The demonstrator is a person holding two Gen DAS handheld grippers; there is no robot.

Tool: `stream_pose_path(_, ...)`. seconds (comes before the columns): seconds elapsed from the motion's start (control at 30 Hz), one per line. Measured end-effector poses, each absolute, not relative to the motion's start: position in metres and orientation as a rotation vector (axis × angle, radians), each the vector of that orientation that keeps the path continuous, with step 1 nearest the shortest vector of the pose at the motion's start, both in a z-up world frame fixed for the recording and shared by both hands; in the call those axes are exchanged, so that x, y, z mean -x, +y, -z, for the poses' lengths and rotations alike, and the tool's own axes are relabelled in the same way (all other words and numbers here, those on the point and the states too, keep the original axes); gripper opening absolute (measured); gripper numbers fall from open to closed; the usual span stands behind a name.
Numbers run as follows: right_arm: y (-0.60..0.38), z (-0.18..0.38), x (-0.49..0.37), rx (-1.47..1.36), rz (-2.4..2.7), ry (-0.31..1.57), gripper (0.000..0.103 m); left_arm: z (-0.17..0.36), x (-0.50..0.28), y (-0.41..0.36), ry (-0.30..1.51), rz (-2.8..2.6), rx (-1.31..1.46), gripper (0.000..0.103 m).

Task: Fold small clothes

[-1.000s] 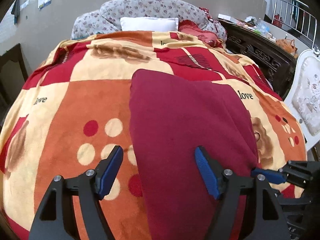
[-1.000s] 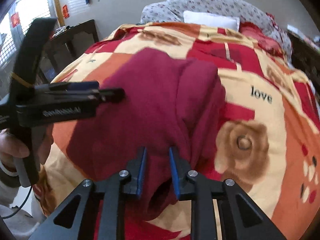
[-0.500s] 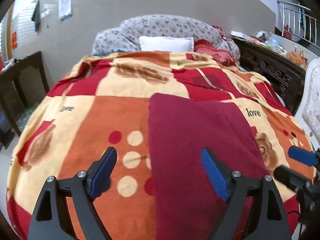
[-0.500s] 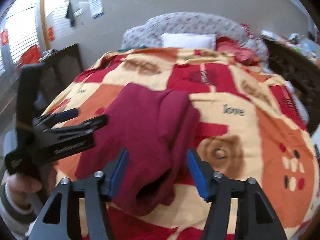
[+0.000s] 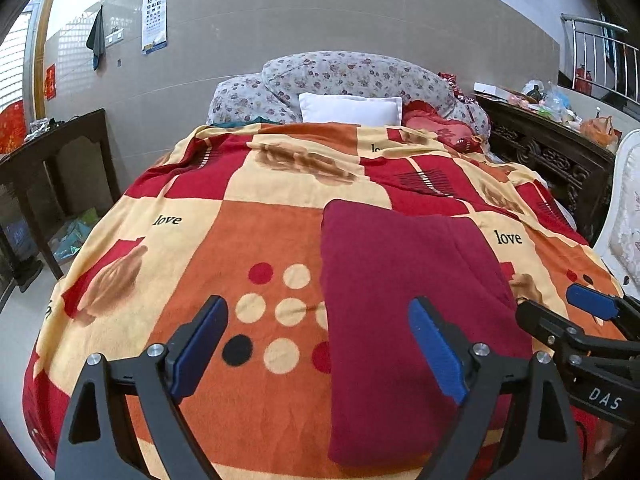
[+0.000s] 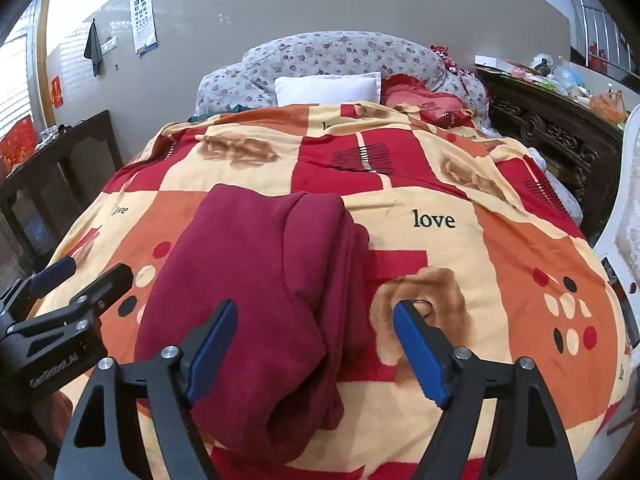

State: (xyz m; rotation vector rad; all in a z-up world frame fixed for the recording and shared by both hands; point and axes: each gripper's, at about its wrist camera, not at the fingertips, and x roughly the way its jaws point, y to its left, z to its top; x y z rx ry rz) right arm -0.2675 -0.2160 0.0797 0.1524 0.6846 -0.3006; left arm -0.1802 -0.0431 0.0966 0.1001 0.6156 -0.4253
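On the bed: maroon garment (image 6: 256, 296) lies folded on the patterned blanket (image 6: 500, 248)
Left gripper (image 5: 320, 352): jaws opening wide above it, gripping nothing
Right gripper (image 6: 316, 348): jaws opening, garment's edge below, pads clear of the cloth

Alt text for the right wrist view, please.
A folded maroon garment lies on a red, orange and cream patterned blanket, below the right gripper, whose jaws are opening with nothing held. The left gripper shows at the left edge.
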Motion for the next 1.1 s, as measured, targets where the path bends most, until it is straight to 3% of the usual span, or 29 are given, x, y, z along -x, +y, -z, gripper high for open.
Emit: stream_pose_path(1.1,-0.23,-0.091,0.286,-0.171,0.343,0.674,0.09,-0.107,0.2,-0.056,0.597,0.451,-0.113,0.091)
